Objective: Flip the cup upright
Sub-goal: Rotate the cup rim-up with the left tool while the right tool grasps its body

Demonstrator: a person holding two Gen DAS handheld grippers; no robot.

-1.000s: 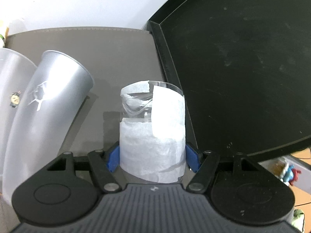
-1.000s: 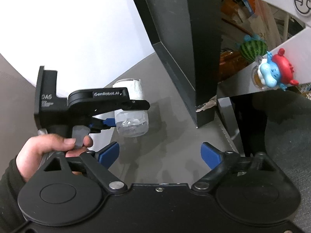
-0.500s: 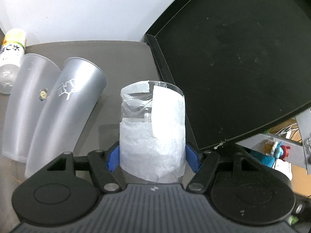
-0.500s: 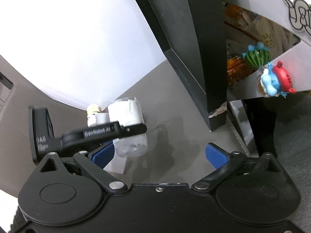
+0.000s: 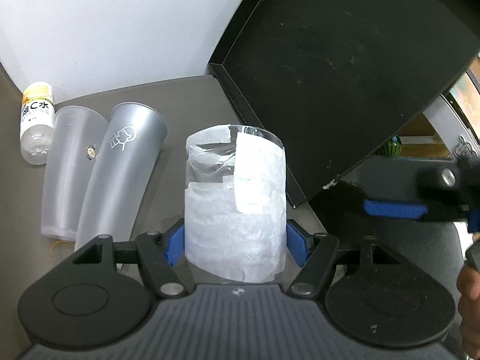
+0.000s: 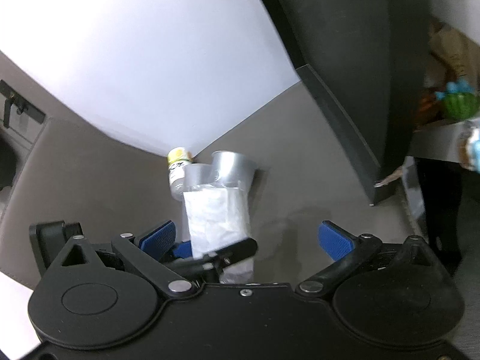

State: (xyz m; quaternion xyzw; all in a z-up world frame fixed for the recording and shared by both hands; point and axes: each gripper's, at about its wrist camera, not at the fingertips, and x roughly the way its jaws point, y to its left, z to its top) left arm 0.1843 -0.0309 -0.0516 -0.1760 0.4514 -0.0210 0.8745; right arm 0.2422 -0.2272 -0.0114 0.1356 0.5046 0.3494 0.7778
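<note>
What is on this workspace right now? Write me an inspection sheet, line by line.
Surface: grey-brown tabletop, white wall behind.
Job's things: clear cup patched with white paper, clamped between the left gripper's blue pads.
Clutter: silver cup and frosted cup side by side; small bottle beside them.
Grippers: left shut on the cup; right gripper open, holding nothing.
Cables: nothing seen.
Surroundings: large black tray propped to the right; watermelon toy beyond it.

A grey-brown table [image 5: 186, 105] meets a white wall. A silver cup [image 5: 120, 177], a frosted cup [image 5: 64, 174] and a small bottle [image 5: 36, 123] lie on it.
</note>
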